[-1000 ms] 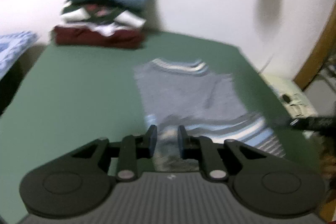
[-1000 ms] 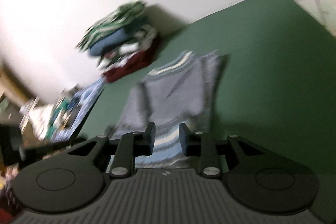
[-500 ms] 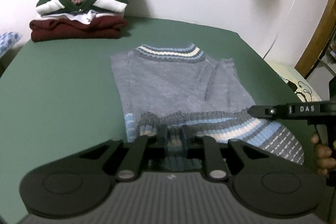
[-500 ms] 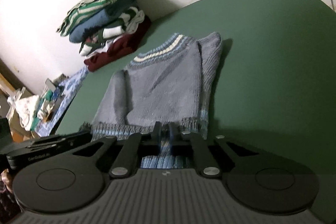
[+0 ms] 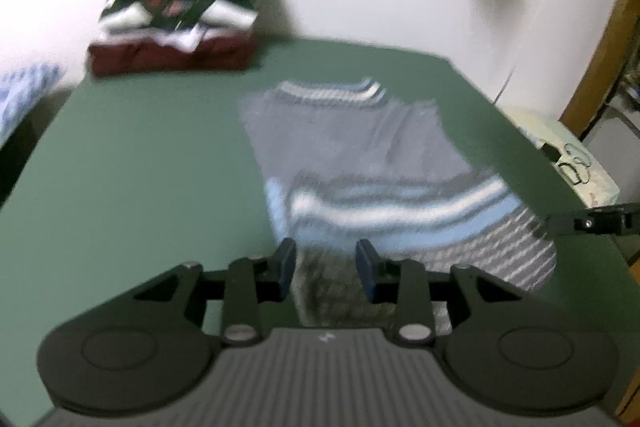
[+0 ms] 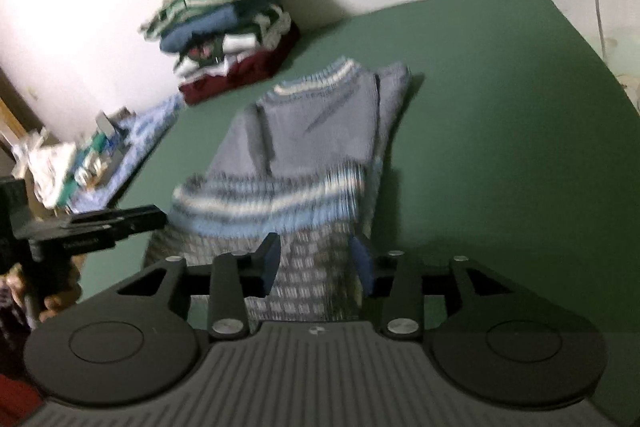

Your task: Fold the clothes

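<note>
Both grippers letting go of the sweater's hem at the near edge of the table

The grey knitted sweater with blue and cream stripes point(image 5: 360, 155) lies flat mid-way across the green table point(image 5: 140, 167), collar toward the far edge, sleeves apparently tucked in. The left gripper point(image 5: 326, 267) and right gripper point(image 6: 316, 263) each straddle the striped hem with jaws part-open and opening, pads clear of the knit, likely releasing it after smoothing. The stack of folded clothes point(image 5: 176, 7) waits in the far left corner
</note>
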